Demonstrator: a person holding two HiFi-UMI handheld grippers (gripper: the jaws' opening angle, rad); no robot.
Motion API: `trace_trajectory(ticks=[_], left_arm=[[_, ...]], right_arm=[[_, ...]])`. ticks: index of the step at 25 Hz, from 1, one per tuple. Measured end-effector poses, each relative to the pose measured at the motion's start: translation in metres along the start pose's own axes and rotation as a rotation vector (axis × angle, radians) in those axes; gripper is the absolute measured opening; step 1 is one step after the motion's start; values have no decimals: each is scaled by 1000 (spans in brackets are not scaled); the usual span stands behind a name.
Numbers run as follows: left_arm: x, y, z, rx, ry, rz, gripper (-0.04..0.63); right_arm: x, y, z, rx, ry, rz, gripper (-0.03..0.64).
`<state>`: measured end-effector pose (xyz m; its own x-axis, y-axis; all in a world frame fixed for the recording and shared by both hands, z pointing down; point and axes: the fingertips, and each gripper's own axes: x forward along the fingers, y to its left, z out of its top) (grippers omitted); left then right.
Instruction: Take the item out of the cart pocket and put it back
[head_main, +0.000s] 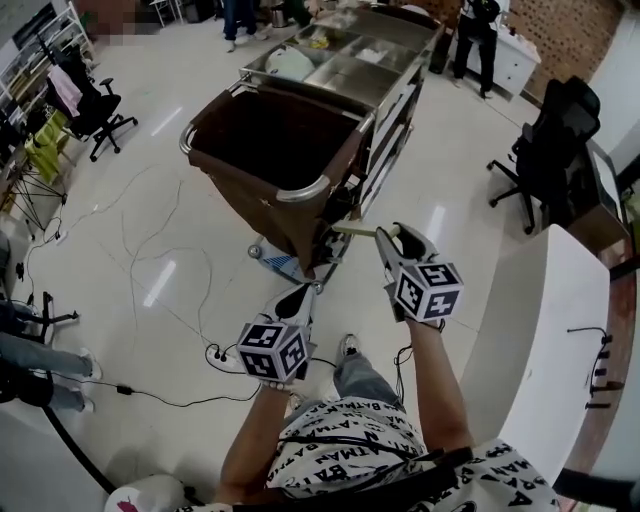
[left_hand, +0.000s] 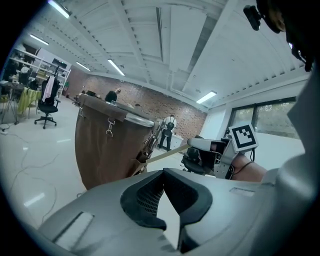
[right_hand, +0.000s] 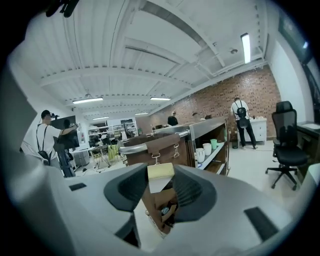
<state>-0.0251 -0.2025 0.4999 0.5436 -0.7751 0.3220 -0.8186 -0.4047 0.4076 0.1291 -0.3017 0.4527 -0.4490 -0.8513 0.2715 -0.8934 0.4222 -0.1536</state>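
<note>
A long pale yellow stick-like item (head_main: 362, 229) reaches from the side pocket (head_main: 328, 246) of the housekeeping cart (head_main: 400, 75) to my right gripper (head_main: 392, 234), which is shut on its near end. In the right gripper view the item's square end (right_hand: 160, 171) sits clamped between the jaws. From the left gripper view the item (left_hand: 162, 154) runs slanted from the pocket up to the right gripper (left_hand: 201, 144). My left gripper (head_main: 299, 297) hangs lower and to the left, shut and holding nothing, with its jaws (left_hand: 164, 180) meeting at the tips.
The cart carries a big brown bag (head_main: 262, 140) on a metal frame, and cups stand on its shelves (right_hand: 206, 148). Cables (head_main: 150, 270) trail over the floor at the left. Office chairs (head_main: 545, 150) and a white counter (head_main: 545, 330) are to the right. People stand at the back.
</note>
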Motion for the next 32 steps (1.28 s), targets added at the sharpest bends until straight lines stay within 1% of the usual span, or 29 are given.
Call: trace_trajectory(ticks=[6,10,14,18,24,29,32], left_arm=[[-57,-10,-15,33,3,-69,0],[-95,-15,-31,37,9,-105,0],[-116,-18,-43,35,7,-120,0],[-128,-25,-60,28,26,-109,0],[-126,-49,-70,7,4,-68,0],[-115,-88,-78,34,2,-74,0],[-113,-103,-82,44,-1,-71,0]], right_arm=[[-64,49,-30,8,18,-74,167],[-103,84,-58,-14,52,-125,167],[-126,107,-77,-20,77,-130,167],[-142,125,-93,-31,104,-106,167],[-168,127,-106,-44,124,-47,167],[-192,103,-108,-34,117,-39,167],[-201,88,-104,-31,103,-41,167]])
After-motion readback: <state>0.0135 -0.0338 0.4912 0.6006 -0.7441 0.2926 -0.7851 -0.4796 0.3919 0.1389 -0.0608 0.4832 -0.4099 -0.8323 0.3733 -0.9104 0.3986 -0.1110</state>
